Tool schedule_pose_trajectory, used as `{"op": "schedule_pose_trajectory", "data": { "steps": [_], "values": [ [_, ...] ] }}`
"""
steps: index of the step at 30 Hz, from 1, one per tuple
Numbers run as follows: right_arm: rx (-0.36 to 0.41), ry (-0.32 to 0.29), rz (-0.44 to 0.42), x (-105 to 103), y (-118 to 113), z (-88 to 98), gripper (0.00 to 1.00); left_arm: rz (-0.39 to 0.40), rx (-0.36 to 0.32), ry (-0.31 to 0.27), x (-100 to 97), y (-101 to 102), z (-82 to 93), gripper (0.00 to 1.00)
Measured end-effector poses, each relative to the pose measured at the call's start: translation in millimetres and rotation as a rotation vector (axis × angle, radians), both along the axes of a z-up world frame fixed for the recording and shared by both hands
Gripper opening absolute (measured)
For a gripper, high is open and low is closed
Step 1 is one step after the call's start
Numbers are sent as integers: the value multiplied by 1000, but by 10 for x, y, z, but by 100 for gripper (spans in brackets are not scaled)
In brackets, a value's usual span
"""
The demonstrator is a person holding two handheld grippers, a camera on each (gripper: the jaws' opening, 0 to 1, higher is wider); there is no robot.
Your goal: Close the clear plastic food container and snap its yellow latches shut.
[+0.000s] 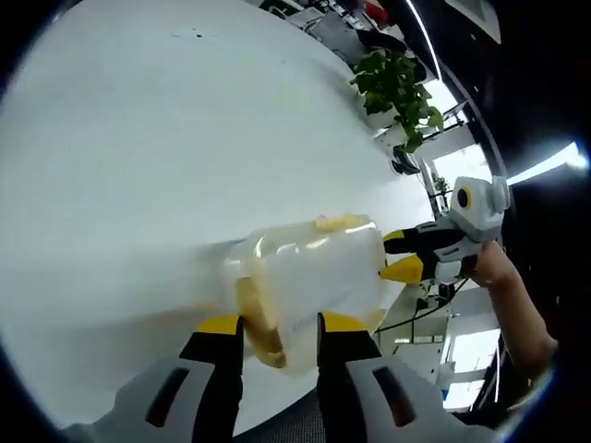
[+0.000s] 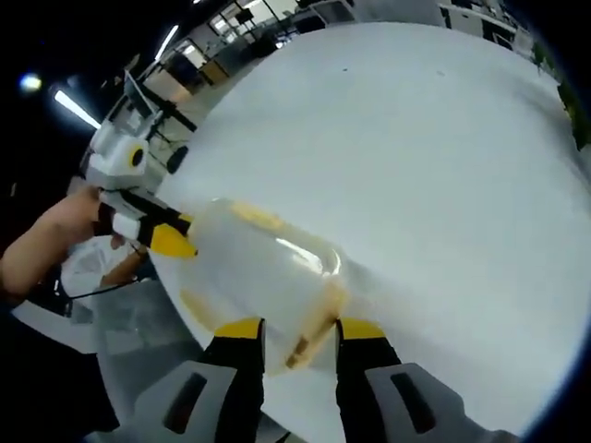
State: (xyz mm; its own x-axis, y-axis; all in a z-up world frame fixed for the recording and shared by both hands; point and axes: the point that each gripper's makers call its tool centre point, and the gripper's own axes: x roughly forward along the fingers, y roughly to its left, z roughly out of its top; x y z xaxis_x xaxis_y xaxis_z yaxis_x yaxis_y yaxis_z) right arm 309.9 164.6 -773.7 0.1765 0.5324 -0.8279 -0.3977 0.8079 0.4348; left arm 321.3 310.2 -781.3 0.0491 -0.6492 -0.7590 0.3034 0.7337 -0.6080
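Observation:
The clear plastic food container rests near the edge of the white table, its lid on. In the left gripper view, my left gripper holds the near end of the container, with a yellow latch between its jaws. My right gripper comes in from the right and touches the far end. In the right gripper view, my right gripper is shut on its end of the container, where a yellow latch lies between the jaws. The left gripper meets the opposite end.
A potted plant stands beyond the table's far side. A person's hand and forearm hold the right gripper off the table edge. Desks and ceiling lights fill the dim room behind.

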Motion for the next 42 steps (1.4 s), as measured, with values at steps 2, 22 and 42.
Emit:
{"op": "schedule_pose_trajectory", "data": {
  "steps": [2,22,42],
  "values": [
    [-10,8,-4,3,9,3,27,8,1,9,-9,-6,2,28],
    [49,61,-103,9,16,-12,22,47,30,58,11,-52,3,28],
    [48,57,-110,-13,25,-13,24,51,24,33,20,-108,7,30]
  ]
}}
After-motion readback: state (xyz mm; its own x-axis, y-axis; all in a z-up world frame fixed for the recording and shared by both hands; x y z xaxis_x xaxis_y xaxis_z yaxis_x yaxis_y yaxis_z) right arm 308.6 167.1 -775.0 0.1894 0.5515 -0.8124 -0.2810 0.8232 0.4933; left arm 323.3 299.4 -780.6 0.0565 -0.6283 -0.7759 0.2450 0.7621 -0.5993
